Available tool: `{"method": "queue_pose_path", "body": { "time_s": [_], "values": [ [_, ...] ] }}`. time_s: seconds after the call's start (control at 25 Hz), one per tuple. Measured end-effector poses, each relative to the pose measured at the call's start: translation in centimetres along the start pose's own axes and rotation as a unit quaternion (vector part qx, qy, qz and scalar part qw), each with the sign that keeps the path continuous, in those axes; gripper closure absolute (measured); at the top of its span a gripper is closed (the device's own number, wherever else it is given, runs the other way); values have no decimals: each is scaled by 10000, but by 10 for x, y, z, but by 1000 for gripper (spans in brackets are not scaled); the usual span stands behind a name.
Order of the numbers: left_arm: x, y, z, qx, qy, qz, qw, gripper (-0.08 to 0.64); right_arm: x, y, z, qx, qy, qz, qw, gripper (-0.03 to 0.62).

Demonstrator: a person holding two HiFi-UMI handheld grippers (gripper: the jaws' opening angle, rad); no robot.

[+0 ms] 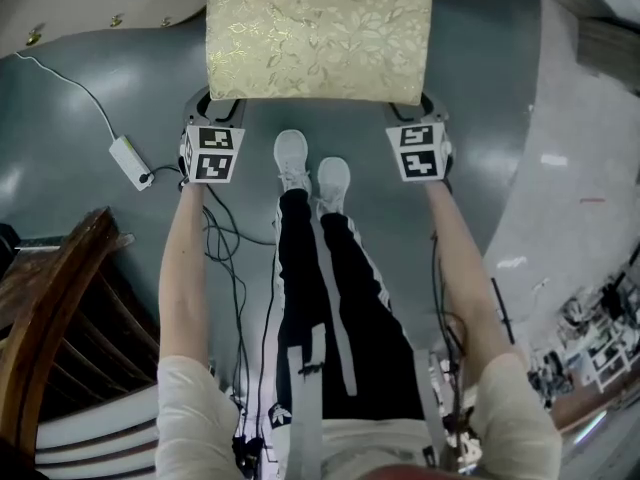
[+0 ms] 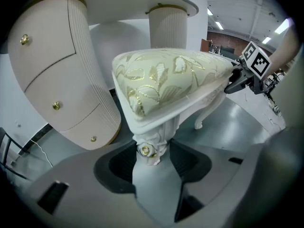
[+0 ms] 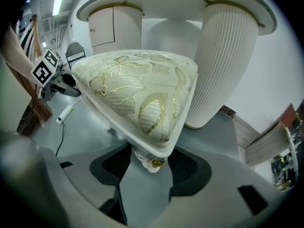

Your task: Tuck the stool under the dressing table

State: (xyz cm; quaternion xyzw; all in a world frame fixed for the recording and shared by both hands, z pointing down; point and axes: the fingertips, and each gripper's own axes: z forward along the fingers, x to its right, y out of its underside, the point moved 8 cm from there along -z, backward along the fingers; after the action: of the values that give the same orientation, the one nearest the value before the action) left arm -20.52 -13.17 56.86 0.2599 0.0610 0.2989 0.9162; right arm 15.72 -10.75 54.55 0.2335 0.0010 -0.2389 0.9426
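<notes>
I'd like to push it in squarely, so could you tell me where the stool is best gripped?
Grip the stool at its two near legs, just under the cushion, coming from the side away from the table. The cushion is too broad for the fingers; the carved leg tops are narrow and fit between them.

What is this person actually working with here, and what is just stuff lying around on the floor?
In the job: stool, held at its near legs by the left gripper and right gripper; dressing table beyond it.
Just lying about: white adapter box with its cable; dark wooden chair.
</notes>
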Motion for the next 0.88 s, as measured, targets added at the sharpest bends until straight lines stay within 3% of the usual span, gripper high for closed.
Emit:
{"method": "queue_pose_path", "body": {
  "time_s": [0.28,0.56,0.68,0.88],
  "values": [
    [3,4,-1,-9,107,-75,9999,341,0,0,1,-154,68,-135,9998,344],
    [-1,2,2,210,122,-18,9997,342,-2,-4,5,-105,389,-187,9990,345],
    [-1,6,-5,363,129,70,9992,344,-6,2,-5,166,437,-133,9988,345],
    [-3,7,1,987,-153,209,9948,342,-6,11,3,1022,590,-210,9928,345]
  ]
}}
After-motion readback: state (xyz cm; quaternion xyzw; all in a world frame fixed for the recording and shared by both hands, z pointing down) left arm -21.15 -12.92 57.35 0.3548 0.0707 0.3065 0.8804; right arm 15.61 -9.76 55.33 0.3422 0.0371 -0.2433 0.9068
